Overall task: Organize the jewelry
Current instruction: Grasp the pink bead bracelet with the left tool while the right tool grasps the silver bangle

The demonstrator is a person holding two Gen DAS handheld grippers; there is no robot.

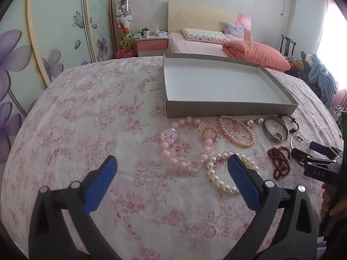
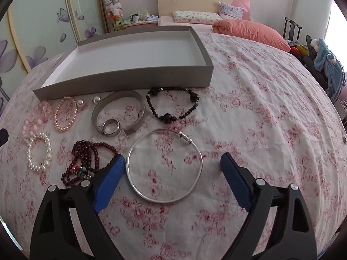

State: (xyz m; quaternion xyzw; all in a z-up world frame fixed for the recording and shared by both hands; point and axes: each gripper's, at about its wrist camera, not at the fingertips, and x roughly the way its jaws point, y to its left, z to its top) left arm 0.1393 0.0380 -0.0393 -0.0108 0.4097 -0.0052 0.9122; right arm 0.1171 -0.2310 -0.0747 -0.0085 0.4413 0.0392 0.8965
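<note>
An empty shallow grey box [image 1: 227,109] [image 2: 121,80] sits on the floral cloth. In front of it lies jewelry: a pink bead necklace [image 1: 186,147], a peach pearl bracelet [image 1: 236,131] [image 2: 65,113], a white pearl bracelet [image 1: 216,173] [image 2: 39,151], a wide silver bangle [image 1: 276,130] [image 2: 118,110], a black bead bracelet [image 2: 171,104], dark red beads [image 1: 279,162] [image 2: 86,162] and a thin silver bangle [image 2: 164,166]. My left gripper [image 1: 172,162] is open just before the pink necklace. My right gripper [image 2: 173,162] [image 1: 308,151] is open over the thin silver bangle.
The cloth-covered table [image 1: 86,130] is wide, with bare cloth left of the box. Behind it stand a bed with an orange pillow [image 1: 256,54], a nightstand [image 1: 151,43] and a flowered wardrobe [image 1: 43,43]. A chair with clothes [image 2: 325,65] is at the right.
</note>
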